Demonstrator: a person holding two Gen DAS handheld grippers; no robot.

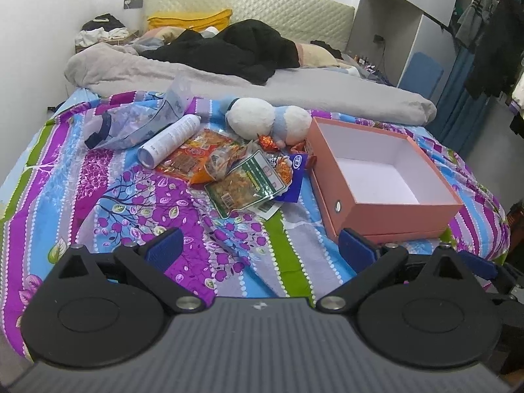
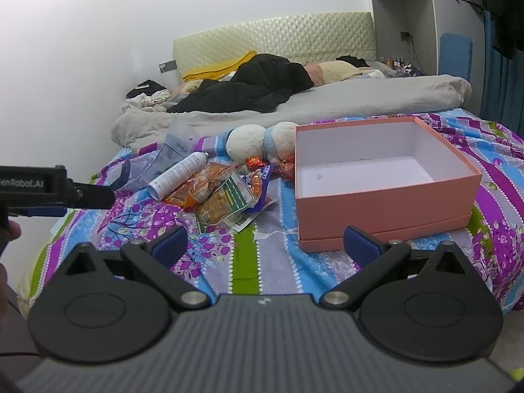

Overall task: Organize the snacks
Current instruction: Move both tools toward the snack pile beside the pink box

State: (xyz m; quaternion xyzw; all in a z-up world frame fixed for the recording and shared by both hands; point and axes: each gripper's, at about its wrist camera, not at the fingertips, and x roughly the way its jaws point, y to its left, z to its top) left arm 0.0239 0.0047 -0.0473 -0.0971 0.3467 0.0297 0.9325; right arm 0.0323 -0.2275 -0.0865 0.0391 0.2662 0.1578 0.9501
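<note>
Both tools gape wide and empty — left tool (image 1: 260,247), right tool (image 2: 265,245). Ahead of them on the bed (image 1: 131,203) lies the snack pile (image 1: 235,170), with the empty pink box (image 2: 383,193) just beyond the right tool's right finger.

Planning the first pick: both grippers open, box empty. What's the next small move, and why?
Probably ease the left gripper forward toward the green-labelled clear snack packet. It lies on top at the near edge of the snack pile, closest to the open fingers, which hold nothing. The salmon-pink cardboard box right of the pile sits open and empty. The right gripper is open too, facing the box's near wall.
</note>
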